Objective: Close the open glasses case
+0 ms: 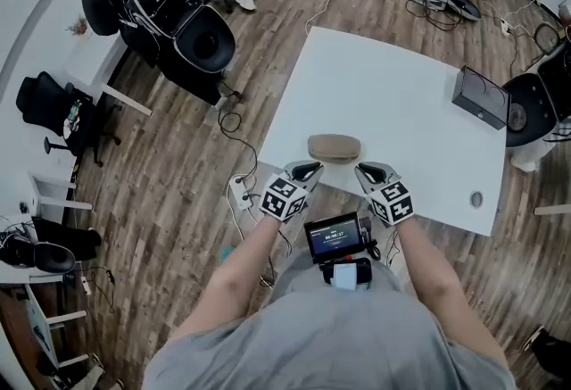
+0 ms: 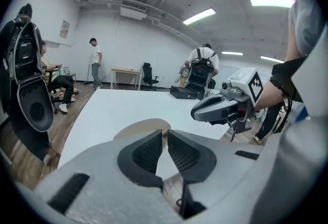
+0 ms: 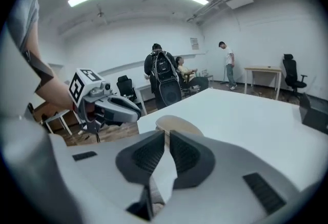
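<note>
Tan and oval, the glasses case (image 1: 334,148) lies near the front edge of the white bench (image 1: 401,94) and looks closed already, so I judge the closing step is about done. The left gripper (image 1: 308,170) and the right gripper (image 1: 373,171) hang just before it, not touching, the 2 pairs of jaws almost together and empty. Next, perhaps only a light press on its top is needed to be sure.

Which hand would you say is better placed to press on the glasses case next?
Left, only marginally. The left tongs and right tongs are both shut, empty, short of the case, which already looks closed; the left tip seems slightly nearer.
</note>
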Motion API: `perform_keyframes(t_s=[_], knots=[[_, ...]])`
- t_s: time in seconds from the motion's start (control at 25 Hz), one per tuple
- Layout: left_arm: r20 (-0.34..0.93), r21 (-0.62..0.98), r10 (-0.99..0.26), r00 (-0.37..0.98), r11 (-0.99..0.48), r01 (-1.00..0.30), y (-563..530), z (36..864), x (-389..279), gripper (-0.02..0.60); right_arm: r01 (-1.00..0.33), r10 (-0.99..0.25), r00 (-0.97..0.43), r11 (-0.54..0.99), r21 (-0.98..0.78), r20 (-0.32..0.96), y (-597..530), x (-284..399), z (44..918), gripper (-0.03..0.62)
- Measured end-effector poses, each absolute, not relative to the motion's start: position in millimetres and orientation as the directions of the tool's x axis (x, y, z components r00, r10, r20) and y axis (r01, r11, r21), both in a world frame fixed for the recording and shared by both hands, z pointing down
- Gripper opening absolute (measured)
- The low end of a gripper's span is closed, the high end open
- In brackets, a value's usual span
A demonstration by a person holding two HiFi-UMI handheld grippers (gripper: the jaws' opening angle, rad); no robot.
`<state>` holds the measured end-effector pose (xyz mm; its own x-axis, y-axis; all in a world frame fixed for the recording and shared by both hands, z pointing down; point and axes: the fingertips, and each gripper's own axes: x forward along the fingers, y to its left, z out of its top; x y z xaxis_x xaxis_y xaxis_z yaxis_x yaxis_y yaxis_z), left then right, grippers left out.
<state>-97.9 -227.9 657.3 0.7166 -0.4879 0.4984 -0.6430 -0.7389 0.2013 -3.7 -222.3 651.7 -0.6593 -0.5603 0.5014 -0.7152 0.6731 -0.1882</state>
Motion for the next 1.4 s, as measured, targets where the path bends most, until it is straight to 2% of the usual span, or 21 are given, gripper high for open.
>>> perform_keyframes(t_s=[0.28, 0.4, 0.64, 0.8, 1.4], knots=[[0.363, 0.382, -0.561, 0.744, -0.639, -0.668, -224, 632, -95, 0.041, -0.707, -0.600, -0.707, 0.583, -0.400, 0.375, -217, 5, 625, 0.048], [0.299, 0.460, -0.597, 0.744, -0.593, -0.661, -222, 624, -96, 0.041, -0.692, -0.602, -0.720, 0.577, -0.434, 0.346, -215, 8, 618, 0.048], [0.195, 0.525, -0.609, 0.769, -0.598, -0.606, -206, 602, -94, 0.041, -0.643, -0.605, -0.748, 0.561, -0.521, 0.272, -203, 13, 603, 0.048], [0.194, 0.506, -0.597, 0.778, -0.619, -0.601, -197, 599, -94, 0.041, -0.590, -0.594, -0.773, 0.543, -0.598, 0.223, -196, 22, 598, 0.048], [0.151, 0.541, -0.577, 0.803, -0.631, -0.556, -196, 584, -90, 0.041, -0.549, -0.588, -0.789, 0.547, -0.633, 0.176, -197, 27, 582, 0.048]])
